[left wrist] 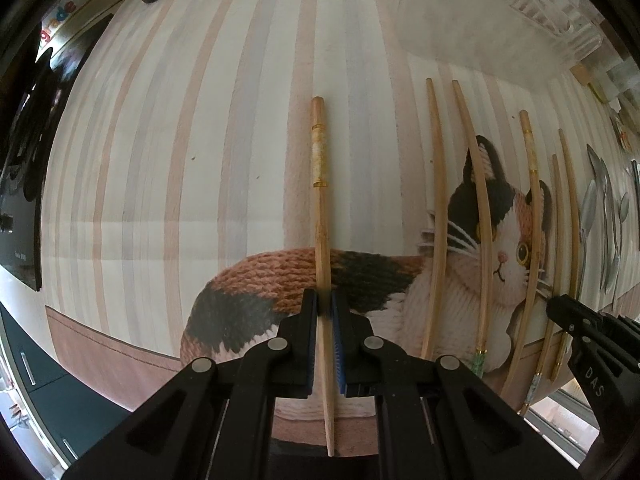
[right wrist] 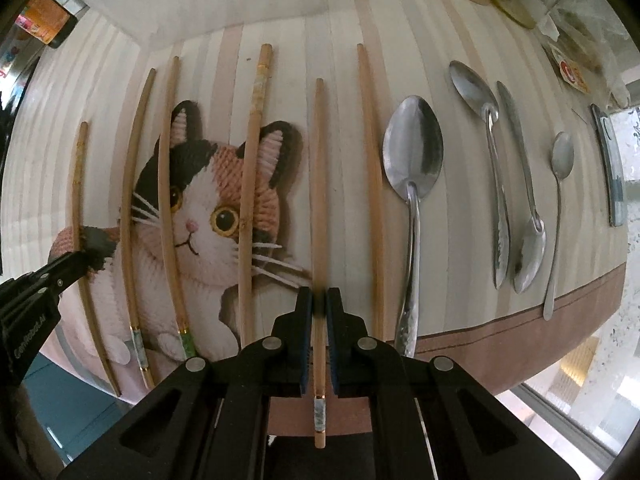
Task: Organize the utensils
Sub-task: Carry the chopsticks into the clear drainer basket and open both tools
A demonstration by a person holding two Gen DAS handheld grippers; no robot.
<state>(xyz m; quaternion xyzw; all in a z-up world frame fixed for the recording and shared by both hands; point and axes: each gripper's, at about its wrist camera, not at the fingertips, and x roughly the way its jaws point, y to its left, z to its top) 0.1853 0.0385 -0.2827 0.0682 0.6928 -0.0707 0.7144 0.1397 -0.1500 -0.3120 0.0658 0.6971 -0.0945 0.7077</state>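
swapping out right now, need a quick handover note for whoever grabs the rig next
Left gripper: shut on a banded chopstick, apart from the rest, at the left.
Right gripper: shut on another chopstick in the row.
On the cat mat: more chopsticks side by side, four spoons to their right.
Done: utensils mostly lined up by type.
Left: probably set both held chopsticks into the row.

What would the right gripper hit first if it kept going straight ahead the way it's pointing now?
Probably nothing soon. The right gripper is shut on a chopstick, and beyond that chopstick's tip only bare striped tablecloth shows, though depth is hard to judge here.
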